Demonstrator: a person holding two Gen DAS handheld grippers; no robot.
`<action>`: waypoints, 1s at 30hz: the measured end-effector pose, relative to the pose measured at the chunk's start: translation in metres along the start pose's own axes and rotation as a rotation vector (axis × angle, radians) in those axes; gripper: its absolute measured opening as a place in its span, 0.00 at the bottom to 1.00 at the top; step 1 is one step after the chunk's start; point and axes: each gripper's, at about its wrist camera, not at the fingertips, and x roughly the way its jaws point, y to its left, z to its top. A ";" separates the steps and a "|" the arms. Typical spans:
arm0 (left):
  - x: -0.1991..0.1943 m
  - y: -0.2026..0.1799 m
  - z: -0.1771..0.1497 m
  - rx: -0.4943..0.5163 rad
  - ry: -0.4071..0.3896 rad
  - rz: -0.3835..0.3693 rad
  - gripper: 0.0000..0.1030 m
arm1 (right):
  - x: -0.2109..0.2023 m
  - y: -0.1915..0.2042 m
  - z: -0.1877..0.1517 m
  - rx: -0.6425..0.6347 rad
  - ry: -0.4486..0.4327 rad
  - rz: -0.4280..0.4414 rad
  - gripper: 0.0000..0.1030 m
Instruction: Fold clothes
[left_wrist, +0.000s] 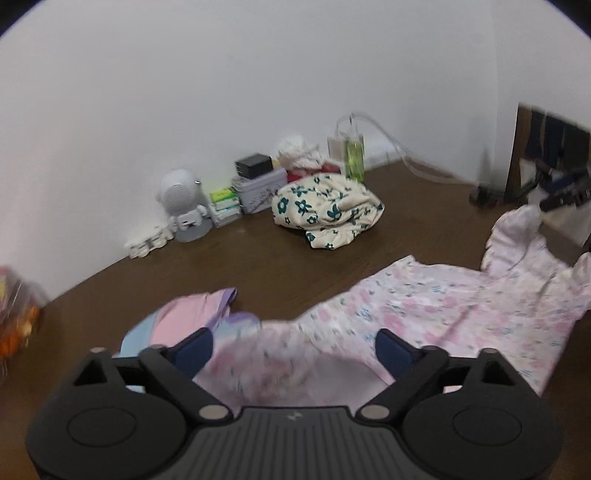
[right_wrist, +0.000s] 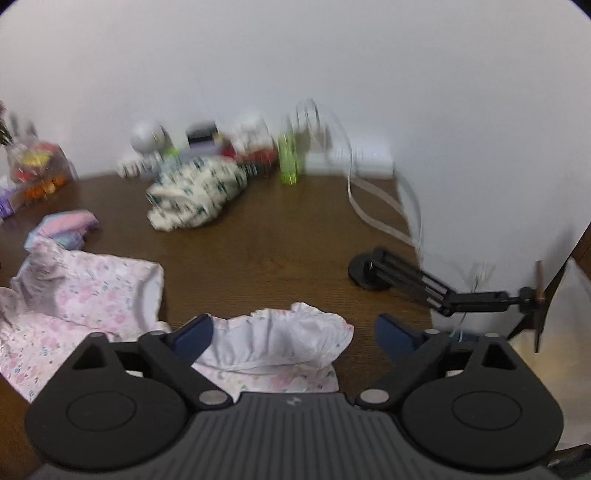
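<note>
Left wrist view, left tongs (left_wrist: 293, 345) apart over blurred pink garment (left_wrist: 424, 306), right tongs (right_wrist: 293, 334) apart, seemingly empty.

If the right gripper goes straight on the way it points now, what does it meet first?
Most likely the white ruffled edge of the pink floral garment, lying between the open right gripper and the brown table. Depth is hard to judge here.

Each unit, the left gripper (left_wrist: 294, 350) and the right gripper (right_wrist: 294, 334), comprises a matte black ribbed housing bearing a small pale emblem, flanked by two round black discs, with silver pivot pins on black linkages carrying dark blue fingers (left_wrist: 194, 352).
</note>
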 end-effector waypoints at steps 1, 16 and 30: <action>0.015 -0.001 0.008 0.015 0.039 -0.013 0.79 | 0.009 -0.002 0.005 -0.004 0.027 -0.005 0.88; 0.123 0.000 0.028 0.172 0.265 -0.215 0.35 | 0.091 -0.016 0.020 0.000 0.255 0.096 0.46; 0.062 -0.016 0.013 0.207 -0.013 -0.140 0.00 | 0.044 0.009 0.012 -0.063 0.066 0.106 0.02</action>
